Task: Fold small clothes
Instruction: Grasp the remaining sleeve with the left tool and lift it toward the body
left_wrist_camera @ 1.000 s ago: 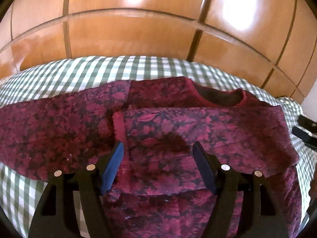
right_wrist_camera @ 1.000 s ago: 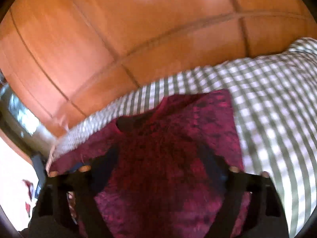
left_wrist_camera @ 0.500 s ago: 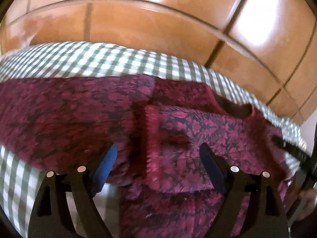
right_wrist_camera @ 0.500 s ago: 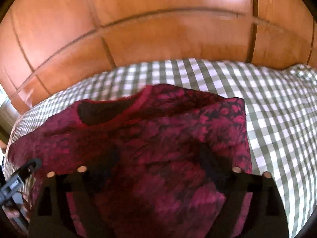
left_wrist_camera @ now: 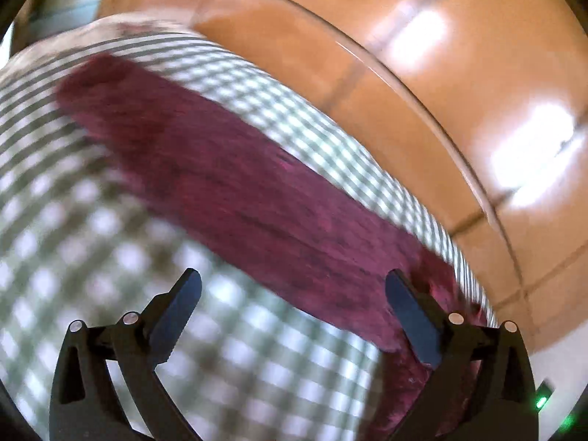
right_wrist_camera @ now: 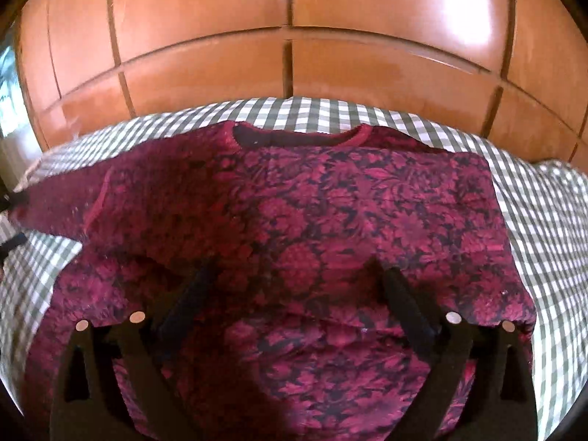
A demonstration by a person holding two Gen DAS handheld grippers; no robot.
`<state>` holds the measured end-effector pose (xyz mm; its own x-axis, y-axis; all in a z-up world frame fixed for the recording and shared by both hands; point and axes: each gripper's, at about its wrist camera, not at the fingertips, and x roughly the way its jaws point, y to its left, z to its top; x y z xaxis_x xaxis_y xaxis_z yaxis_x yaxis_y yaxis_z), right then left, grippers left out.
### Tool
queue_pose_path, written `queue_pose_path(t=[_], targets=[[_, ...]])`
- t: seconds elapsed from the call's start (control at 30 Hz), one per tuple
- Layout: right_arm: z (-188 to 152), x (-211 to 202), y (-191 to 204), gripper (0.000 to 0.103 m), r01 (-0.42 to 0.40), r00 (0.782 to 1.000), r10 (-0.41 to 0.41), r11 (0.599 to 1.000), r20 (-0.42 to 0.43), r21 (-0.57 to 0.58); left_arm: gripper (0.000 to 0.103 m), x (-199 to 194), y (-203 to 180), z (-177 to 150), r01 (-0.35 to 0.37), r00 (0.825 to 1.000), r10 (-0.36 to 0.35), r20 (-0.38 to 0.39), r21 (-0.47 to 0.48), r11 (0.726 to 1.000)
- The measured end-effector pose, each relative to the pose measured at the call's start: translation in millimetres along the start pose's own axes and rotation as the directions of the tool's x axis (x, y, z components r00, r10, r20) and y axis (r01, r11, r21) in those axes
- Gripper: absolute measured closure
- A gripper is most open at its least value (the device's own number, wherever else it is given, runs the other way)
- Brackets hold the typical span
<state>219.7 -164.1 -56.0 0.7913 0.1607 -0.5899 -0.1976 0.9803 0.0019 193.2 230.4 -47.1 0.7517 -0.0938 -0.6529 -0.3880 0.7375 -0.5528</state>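
Left wrist view is heavily motion-blurred: the maroon garment (left_wrist_camera: 257, 198) smears into a diagonal streak and the checked cloth (left_wrist_camera: 92, 257) goes soft, only the fingers (left_wrist_camera: 411, 316) stay sharp. Right wrist view is much cleaner, I can read the floral print on the garment (right_wrist_camera: 330, 228) clearly, slight smear at far left edge. Daylight, fairly bright. Big blown-out glare patches on the glossy wooden panels (left_wrist_camera: 533, 147), softer sheen on them in the right view (right_wrist_camera: 459, 18). Dark shadow pools at the bottom of the right view (between the fingers (right_wrist_camera: 404, 305)). Strong fisheye bending, black vignette in corners.
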Motion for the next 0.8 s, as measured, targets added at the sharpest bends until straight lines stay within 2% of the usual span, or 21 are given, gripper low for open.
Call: queue_pose_path(t=[0.1,0.17,0.27,0.33,0.53,0.63,0.67,0.73,0.8], targets=[[-3,6,2,0.002,0.013,1.000,-0.013,1.000,-0.016,-0.010,0.004,-16,38,20,-0.026,0.996,0.035,0.077,-0.108,0.994],[-5,10,3,0.002,0.026,0.999,-0.026,0.999,-0.033,-0.022,0.004,-21,65,35,-0.053,0.994,0.070,0.080,-0.204,0.978],[-6,12,8,0.002,0.057,0.997,-0.059,0.997,-0.046,-0.048,0.004,-23,98,53,-0.041,0.995,0.067,0.067,-0.333,0.942],[-6,15,14,0.002,0.091,0.994,-0.095,0.993,-0.055,-0.077,0.004,-24,115,62,-0.002,0.997,0.031,0.066,-0.403,0.915],[-11,20,26,0.002,0.171,0.982,-0.180,0.975,-0.051,-0.141,0.004,-16,132,79,0.013,1.000,0.003,0.031,-0.503,0.864],[-11,20,26,0.002,0.177,0.981,-0.186,0.973,-0.052,-0.146,0.005,-10,135,88,0.020,1.000,-0.014,0.015,-0.513,0.858],[-11,20,26,0.002,0.175,0.981,-0.184,0.974,-0.051,-0.145,0.008,-9,134,90,0.019,1.000,-0.010,0.020,-0.512,0.859],[-11,20,25,0.002,0.171,0.982,-0.180,0.975,-0.051,-0.141,0.030,-9,136,94,-0.004,1.000,0.017,0.021,-0.511,0.860],[-11,20,24,0.002,0.168,0.983,-0.177,0.976,-0.051,-0.139,0.038,-5,142,94,0.003,1.000,0.012,0.026,-0.524,0.852]])
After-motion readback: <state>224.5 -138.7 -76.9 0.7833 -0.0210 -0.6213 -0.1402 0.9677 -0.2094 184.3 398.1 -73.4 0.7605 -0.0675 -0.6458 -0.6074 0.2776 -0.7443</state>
